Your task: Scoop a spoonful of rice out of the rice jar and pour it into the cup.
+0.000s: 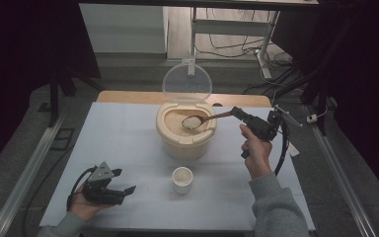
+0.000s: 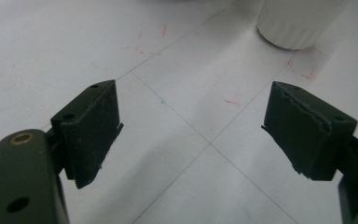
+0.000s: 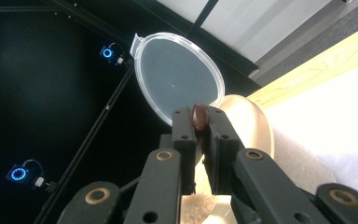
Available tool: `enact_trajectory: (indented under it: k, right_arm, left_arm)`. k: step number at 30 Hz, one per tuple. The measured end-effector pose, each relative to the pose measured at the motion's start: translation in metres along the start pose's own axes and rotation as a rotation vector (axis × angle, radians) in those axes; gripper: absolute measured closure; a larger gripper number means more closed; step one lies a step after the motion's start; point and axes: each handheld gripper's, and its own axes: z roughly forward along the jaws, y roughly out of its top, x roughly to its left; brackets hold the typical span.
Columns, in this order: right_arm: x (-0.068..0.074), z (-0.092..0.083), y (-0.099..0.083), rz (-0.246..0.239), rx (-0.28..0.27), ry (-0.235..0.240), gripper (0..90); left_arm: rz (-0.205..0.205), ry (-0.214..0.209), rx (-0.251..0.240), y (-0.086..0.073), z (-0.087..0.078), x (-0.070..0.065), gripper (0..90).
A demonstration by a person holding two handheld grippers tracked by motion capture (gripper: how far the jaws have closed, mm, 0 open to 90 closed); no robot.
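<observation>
Two faint red marks (image 2: 307, 70) beside cup (image 2: 298, 23)

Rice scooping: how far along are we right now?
Done: the container's clear lid stands open, and the white cup already looks to hold some rice. In hand: the right gripper is shut on the wooden spoon, whose bowl carries a heap of rice above the beige container. Left: carry that load to the cup. The left gripper rests open on the table.
</observation>
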Motion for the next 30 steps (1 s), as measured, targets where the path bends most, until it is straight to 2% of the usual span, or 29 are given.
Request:
enact_trajectory:
  k: [9, 21, 30]
  right_arm:
    - [0.006, -0.009, -0.002, -0.004, 0.009, 0.023, 83.0]
    - [0.009, -0.031, -0.014, -0.007, 0.058, 0.049, 83.1]
    - [0.009, -0.038, -0.030, -0.016, 0.129, 0.057, 83.0]
  left_arm:
    - [0.001, 0.001, 0.000, 0.000, 0.000, 0.000, 18.0]
    - [-0.004, -0.001, -0.001, 0.000, 0.000, 0.001, 18.0]
    - [-0.004, 0.000, 0.004, 0.000, 0.001, 0.000, 18.0]
